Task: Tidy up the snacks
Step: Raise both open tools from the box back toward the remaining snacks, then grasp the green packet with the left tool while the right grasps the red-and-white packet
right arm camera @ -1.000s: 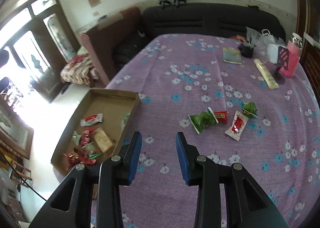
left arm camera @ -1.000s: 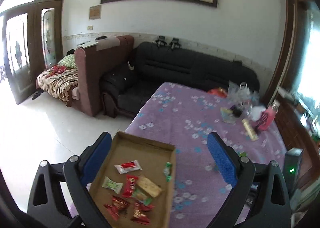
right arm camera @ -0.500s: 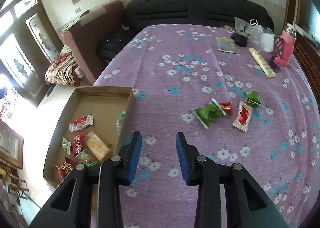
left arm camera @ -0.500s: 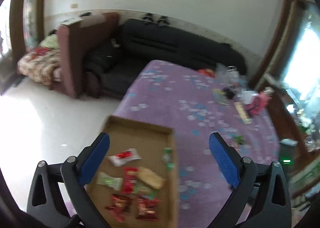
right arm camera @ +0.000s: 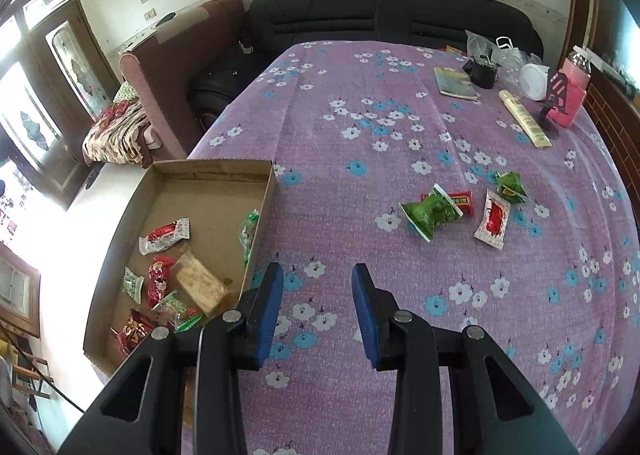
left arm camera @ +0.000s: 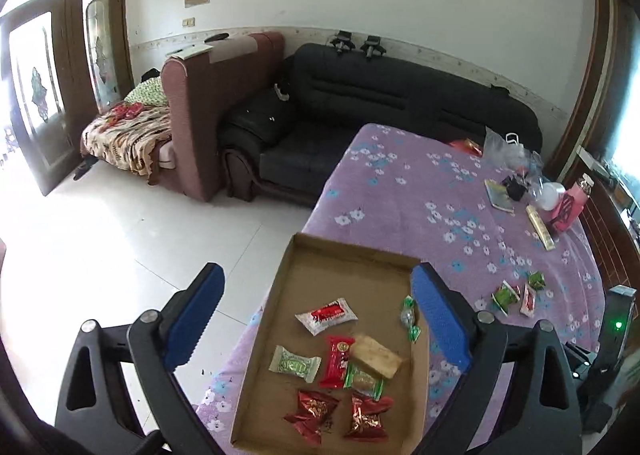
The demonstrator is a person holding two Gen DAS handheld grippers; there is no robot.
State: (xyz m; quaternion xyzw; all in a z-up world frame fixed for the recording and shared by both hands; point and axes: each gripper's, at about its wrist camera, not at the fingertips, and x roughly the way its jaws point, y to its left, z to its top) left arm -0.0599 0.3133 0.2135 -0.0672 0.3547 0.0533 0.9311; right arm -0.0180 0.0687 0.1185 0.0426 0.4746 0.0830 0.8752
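Observation:
A shallow cardboard tray (left arm camera: 352, 255) (right arm camera: 208, 167) sits at the left edge of the purple flowered table and holds several wrapped snacks, red, green and white. My left gripper (left arm camera: 316, 311) is wide open and empty above the tray. Loose snacks lie on the cloth to the right: a green packet (right arm camera: 432, 211), a small red packet (right arm camera: 462, 201), a white-and-red packet (right arm camera: 493, 220) and a small green packet (right arm camera: 510, 186); they also show in the left wrist view (left arm camera: 516, 293). My right gripper (right arm camera: 317, 287) is open and empty, low over the cloth, short of the loose snacks.
At the table's far right stand a pink bottle (right arm camera: 572, 95), a booklet (right arm camera: 456, 83), a long cream box (right arm camera: 524, 123), a black cup (right arm camera: 482, 73) and plastic bags (right arm camera: 504, 51). A black sofa (left arm camera: 380, 95) lies beyond the table. White floor (left arm camera: 100, 239) is to the left.
The left gripper has swung its view left and back, now sitting over the tray's left half. The right gripper has moved forward over the table, closer to the loose snacks. Both stay open.

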